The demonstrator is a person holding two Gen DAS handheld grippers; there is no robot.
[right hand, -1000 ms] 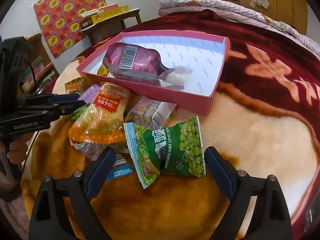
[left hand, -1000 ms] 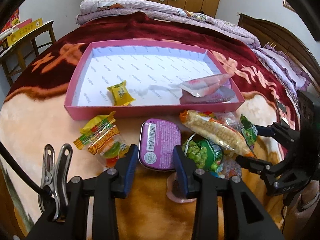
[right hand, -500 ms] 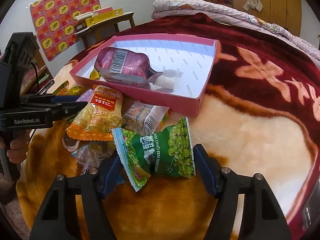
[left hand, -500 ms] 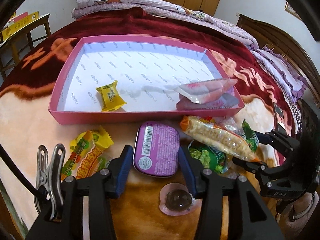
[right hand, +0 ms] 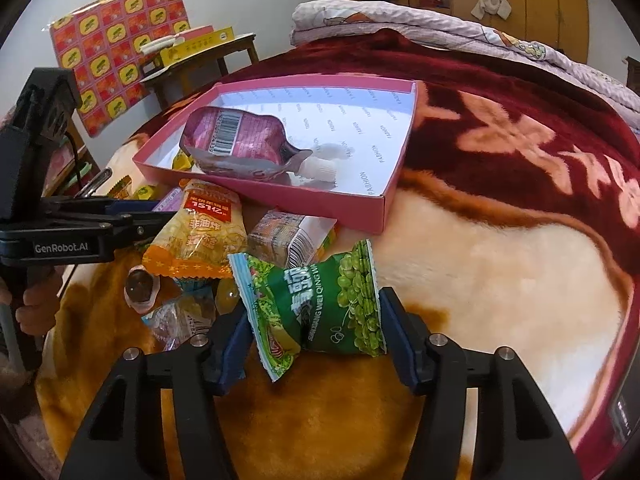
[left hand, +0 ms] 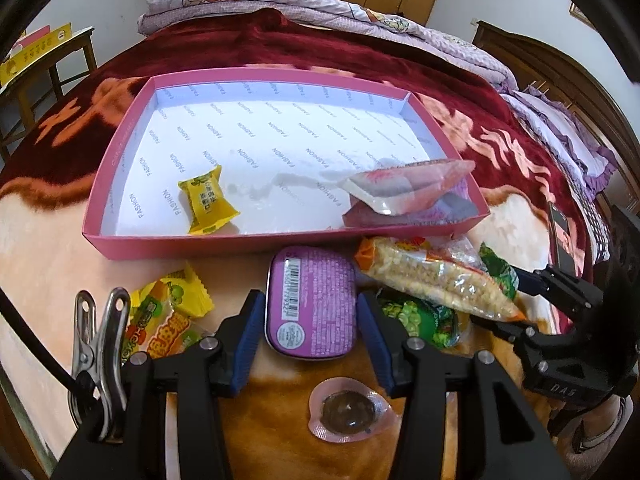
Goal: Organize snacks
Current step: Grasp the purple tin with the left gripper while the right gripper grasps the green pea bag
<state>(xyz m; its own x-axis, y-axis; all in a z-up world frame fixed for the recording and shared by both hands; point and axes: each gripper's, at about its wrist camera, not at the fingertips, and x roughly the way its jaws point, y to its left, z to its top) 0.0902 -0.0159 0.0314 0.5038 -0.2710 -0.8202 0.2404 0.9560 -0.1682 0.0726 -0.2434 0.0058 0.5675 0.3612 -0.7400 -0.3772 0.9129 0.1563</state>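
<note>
A pink box point(left hand: 200, 244) with a white printed floor lies on the blanket and holds a yellow candy point(left hand: 208, 204) and a pink spouted pouch point(left hand: 412, 188). My left gripper point(left hand: 311, 328) straddles a purple tin point(left hand: 312, 304), its blue pads close to the tin's sides. My right gripper point(right hand: 316, 340) has closed in on a green pea bag point(right hand: 332, 304), both pads touching its ends. The box point(right hand: 280, 196) and pouch point(right hand: 236, 144) also show in the right wrist view.
Loose snacks lie in front of the box: an orange noodle pack point(left hand: 436, 280), yellow-orange gummy packs point(left hand: 168, 316), a pink jelly cup point(left hand: 348, 412), a grey-brown wrapped bar point(right hand: 292, 236). A wooden table point(right hand: 192, 60) stands beyond the bed's left edge.
My left gripper moved forward so the purple tin now sits between its pads. My right gripper advanced and narrowed from wide open until its pads reached the green pea bag.
</note>
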